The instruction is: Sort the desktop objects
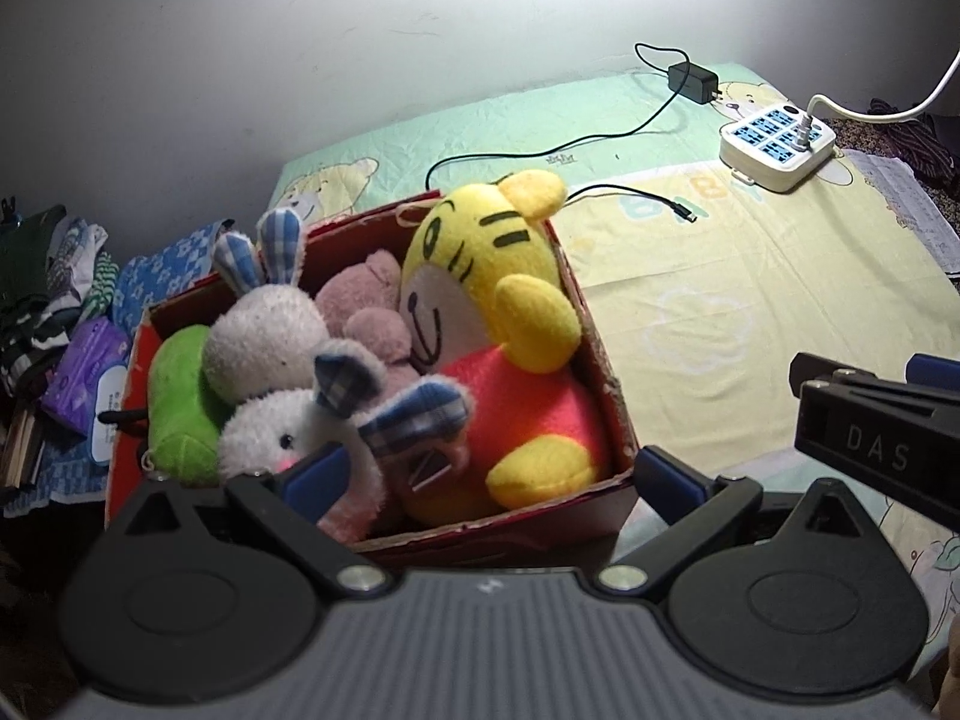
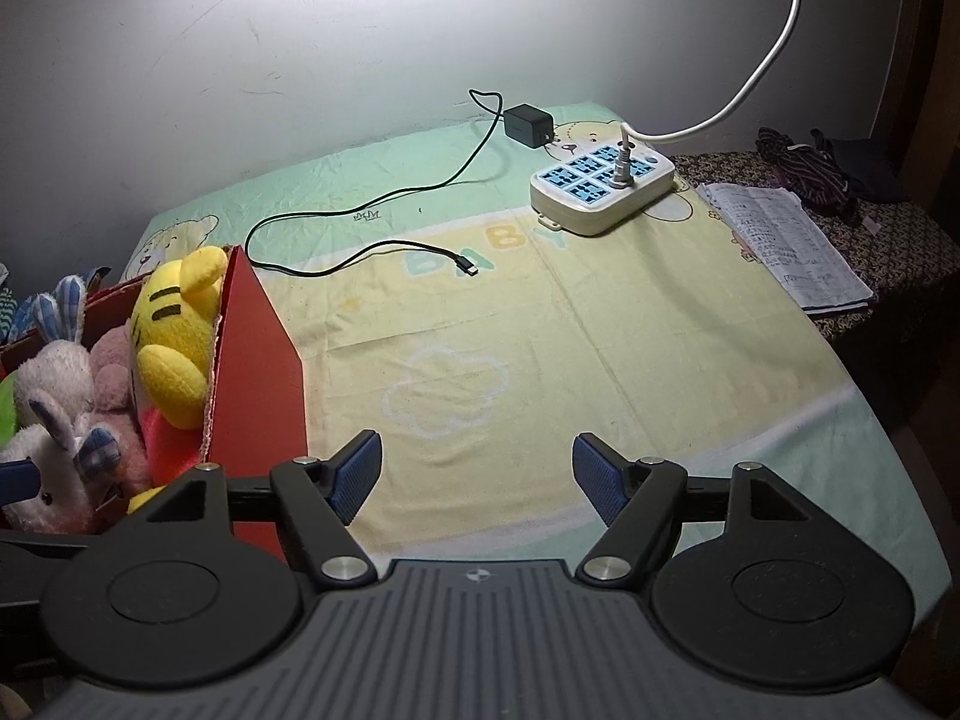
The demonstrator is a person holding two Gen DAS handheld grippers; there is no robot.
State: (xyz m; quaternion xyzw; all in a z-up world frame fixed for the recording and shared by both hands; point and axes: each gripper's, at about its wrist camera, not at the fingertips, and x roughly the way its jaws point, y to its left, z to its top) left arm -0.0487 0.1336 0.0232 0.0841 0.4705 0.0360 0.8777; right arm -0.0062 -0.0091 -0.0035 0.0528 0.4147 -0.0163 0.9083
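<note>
A red cardboard box (image 1: 606, 372) (image 2: 258, 360) stands on the pale cloth, packed with plush toys. A yellow tiger in a red shirt (image 1: 492, 312) (image 2: 171, 324) fills its right side. Two white rabbits with blue plaid ears (image 1: 282, 324) (image 2: 54, 372), a pink plush (image 1: 372, 312) and a green plush (image 1: 180, 402) fill the rest. My left gripper (image 1: 492, 480) hangs open above the box's near edge, nothing between its fingers. My right gripper (image 2: 477, 480) is open over bare cloth to the right of the box.
A black charger with its cable (image 2: 528, 123) (image 1: 693, 81) lies at the back. A white power strip (image 2: 600, 189) (image 1: 777, 144) with a white cord sits back right. Papers (image 2: 780, 240) lie at the right edge. Clothes and packets (image 1: 72, 324) pile up to the left.
</note>
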